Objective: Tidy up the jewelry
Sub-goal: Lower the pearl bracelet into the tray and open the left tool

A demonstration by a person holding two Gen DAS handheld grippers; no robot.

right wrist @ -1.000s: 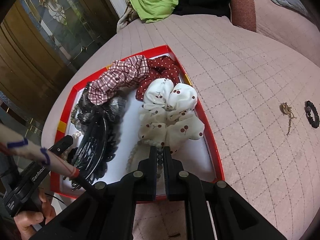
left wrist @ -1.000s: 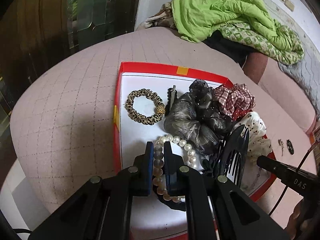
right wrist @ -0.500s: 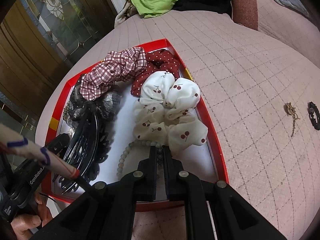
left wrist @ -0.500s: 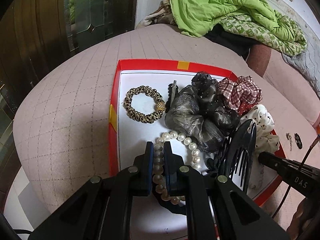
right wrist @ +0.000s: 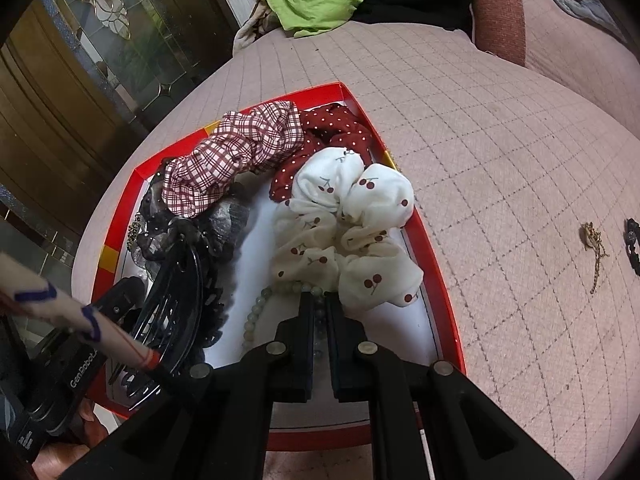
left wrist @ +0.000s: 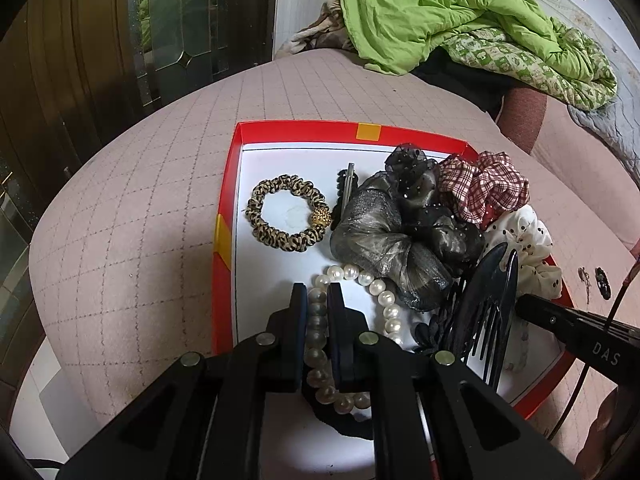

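A red-rimmed white tray (left wrist: 224,216) on a pink quilted bed holds a leopard scrunchie (left wrist: 288,213), a grey organza scrunchie (left wrist: 384,240), a plaid scrunchie (left wrist: 480,184), a cherry-print scrunchie (right wrist: 352,232), a black hair comb (left wrist: 484,304) and a white pearl bracelet (left wrist: 360,280). My left gripper (left wrist: 317,292) is shut, low over the pearl bracelet, whose beads show between the fingers. My right gripper (right wrist: 317,300) is shut, over a pale green bead bracelet (right wrist: 256,312) next to the cherry scrunchie. Whether either one clamps beads is unclear.
A small gold chain (right wrist: 594,244) and a black hair tie (right wrist: 634,246) lie on the bed right of the tray (right wrist: 436,248). A green quilt (left wrist: 460,12) is piled at the far end. A dark glass door (left wrist: 120,32) stands on the left.
Both views have drawn back slightly and tilted, so the tray sits a little lower in each. The jewelry in the tray has not moved.
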